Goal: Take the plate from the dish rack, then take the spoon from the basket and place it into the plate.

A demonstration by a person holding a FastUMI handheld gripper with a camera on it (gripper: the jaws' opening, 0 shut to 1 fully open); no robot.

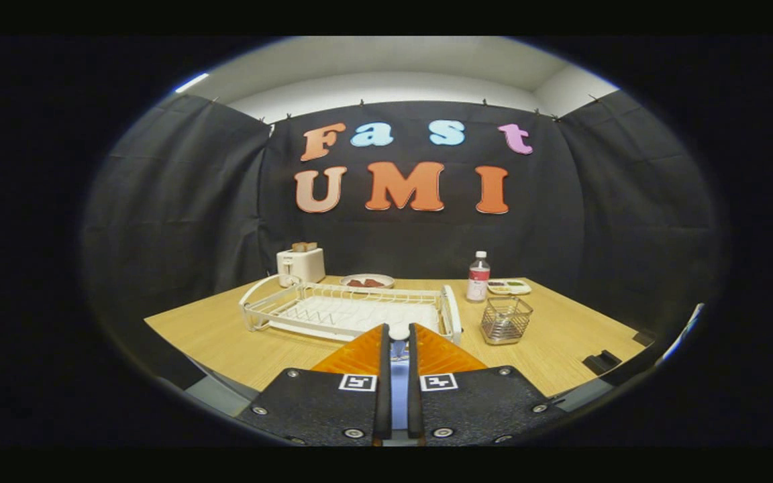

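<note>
My gripper [398, 335] sits low over the near edge of the wooden table [225, 335]. Both fingers [359, 352] are pressed on a slim blue thing with a white rounded end [398, 331], which looks like the spoon. The white wire dish rack [346, 310] stands just beyond the fingertips, and I see no plate standing in it. The small wire mesh basket [506, 320] stands to the right of the rack, ahead and right of the fingers. What lies under the gripper is hidden.
A white toaster [300, 263] with bread stands at the back left. Behind the rack is a dish with red food [368, 280]. A bottle [478, 276] and a small paint tray [508, 287] stand at the back right.
</note>
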